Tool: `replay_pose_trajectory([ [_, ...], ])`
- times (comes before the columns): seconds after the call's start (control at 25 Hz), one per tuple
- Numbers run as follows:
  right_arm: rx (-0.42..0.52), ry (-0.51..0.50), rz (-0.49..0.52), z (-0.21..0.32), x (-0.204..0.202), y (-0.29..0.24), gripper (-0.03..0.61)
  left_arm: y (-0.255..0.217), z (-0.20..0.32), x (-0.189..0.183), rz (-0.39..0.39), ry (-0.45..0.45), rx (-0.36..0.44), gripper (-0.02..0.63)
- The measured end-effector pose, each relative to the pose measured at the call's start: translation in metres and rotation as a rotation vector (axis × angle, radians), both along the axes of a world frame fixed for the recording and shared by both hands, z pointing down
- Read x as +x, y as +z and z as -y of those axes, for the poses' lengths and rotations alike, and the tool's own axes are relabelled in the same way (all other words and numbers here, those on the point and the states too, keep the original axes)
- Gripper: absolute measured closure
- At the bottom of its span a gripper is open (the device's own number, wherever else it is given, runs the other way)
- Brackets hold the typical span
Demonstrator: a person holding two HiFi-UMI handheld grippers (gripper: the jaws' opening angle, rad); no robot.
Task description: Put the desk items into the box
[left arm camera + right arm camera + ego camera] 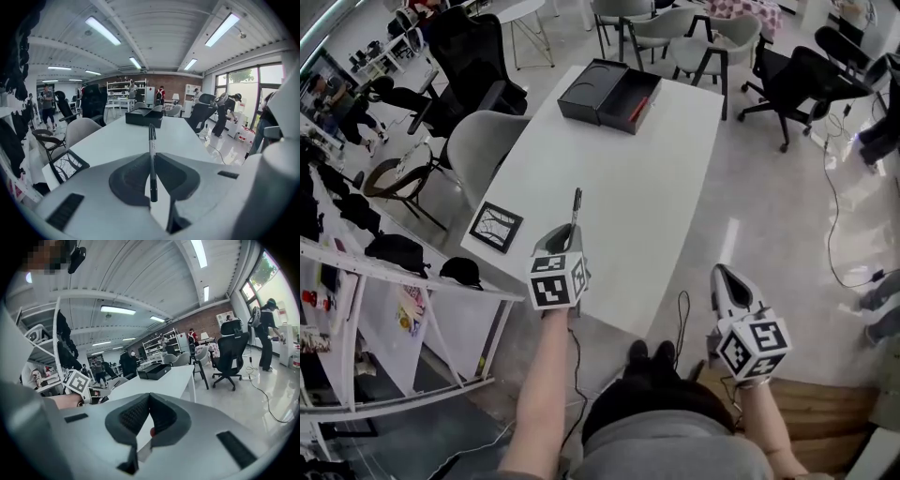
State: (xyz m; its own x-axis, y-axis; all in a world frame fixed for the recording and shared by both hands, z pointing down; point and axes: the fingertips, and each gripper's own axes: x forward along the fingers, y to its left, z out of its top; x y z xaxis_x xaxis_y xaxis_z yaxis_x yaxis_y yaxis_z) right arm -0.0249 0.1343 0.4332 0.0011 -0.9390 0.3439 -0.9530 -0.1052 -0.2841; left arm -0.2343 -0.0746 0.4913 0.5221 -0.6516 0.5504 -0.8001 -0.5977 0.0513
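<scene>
My left fingers (131,180) pinch the pen (152,154) above the worktop (656,187). My right fingers (133,416) are closed together, empty. The box (609,96) lies open at the far end.

place: open-plan office | evidence: white desk (656,187), swivel chairs (804,77), storage shelves (123,91), ceiling strip lights (104,31)

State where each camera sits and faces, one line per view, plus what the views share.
Head view: on the person's head, looking steeply down at the white table; shows forearms, left gripper, right gripper.
Left gripper view: on the left gripper, facing along the table toward the black box; its fingers pinch a pen.
Right gripper view: beside the table, facing the box; fingers closed, left gripper at left.
Shared: table, box.
</scene>
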Motion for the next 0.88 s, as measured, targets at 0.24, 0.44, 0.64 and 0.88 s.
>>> replay_pose_trajectory([
  [0.24,0.013,0.07,-0.012,-0.022,0.024,-0.005,0.575,-0.041,-0.032,0.043,-0.089,0.091,0.056,0.569],
  [0.44,0.024,0.12,-0.021,-0.042,0.043,-0.011,0.575,-0.065,-0.057,0.072,-0.144,0.151,0.082,0.569],
  [0.64,0.039,0.163,-0.034,-0.063,0.062,-0.016,0.575,-0.081,-0.08,0.098,-0.189,0.194,0.101,0.569],
  [0.88,0.056,0.211,-0.038,-0.091,0.088,-0.02,0.575,-0.087,-0.106,0.135,-0.203,0.248,0.113,0.569],
])
